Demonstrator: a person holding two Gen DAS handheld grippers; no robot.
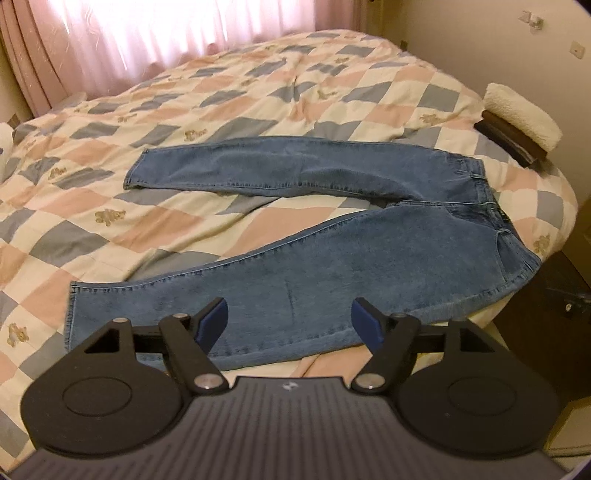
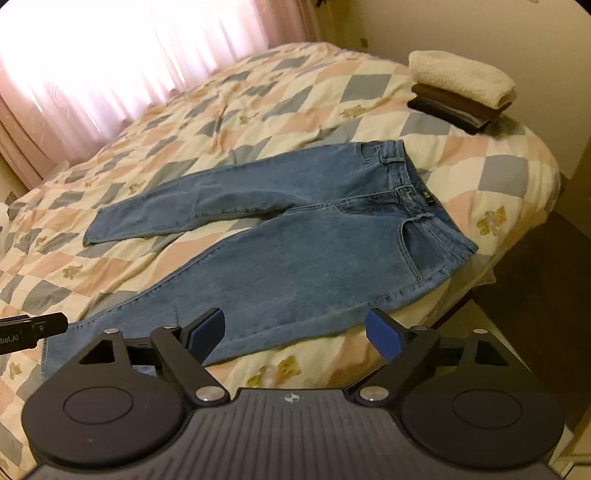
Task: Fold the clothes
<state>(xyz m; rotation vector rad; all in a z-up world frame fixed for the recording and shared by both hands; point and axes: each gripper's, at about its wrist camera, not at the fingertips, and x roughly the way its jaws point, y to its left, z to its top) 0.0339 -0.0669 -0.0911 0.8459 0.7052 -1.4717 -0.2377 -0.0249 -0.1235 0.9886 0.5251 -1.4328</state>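
A pair of blue jeans (image 1: 332, 258) lies flat on the checkered quilt (image 1: 221, 92), legs spread apart and pointing left, waistband at the right near the bed edge. My left gripper (image 1: 288, 317) hovers open over the near leg, nothing between its blue pads (image 1: 212, 321). In the right wrist view the same jeans (image 2: 295, 251) lie ahead, waistband (image 2: 413, 184) at the right. My right gripper (image 2: 295, 328) is open above the near leg's lower edge, holding nothing. The tip of the left gripper's body (image 2: 33, 328) shows at the left edge.
A stack of folded clothes, a cream towel (image 2: 461, 77) on top of brown items, sits at the bed's far right corner. Pink curtains (image 1: 166, 29) hang behind the bed. A dark floor and furniture (image 1: 561, 295) lie past the bed's right edge.
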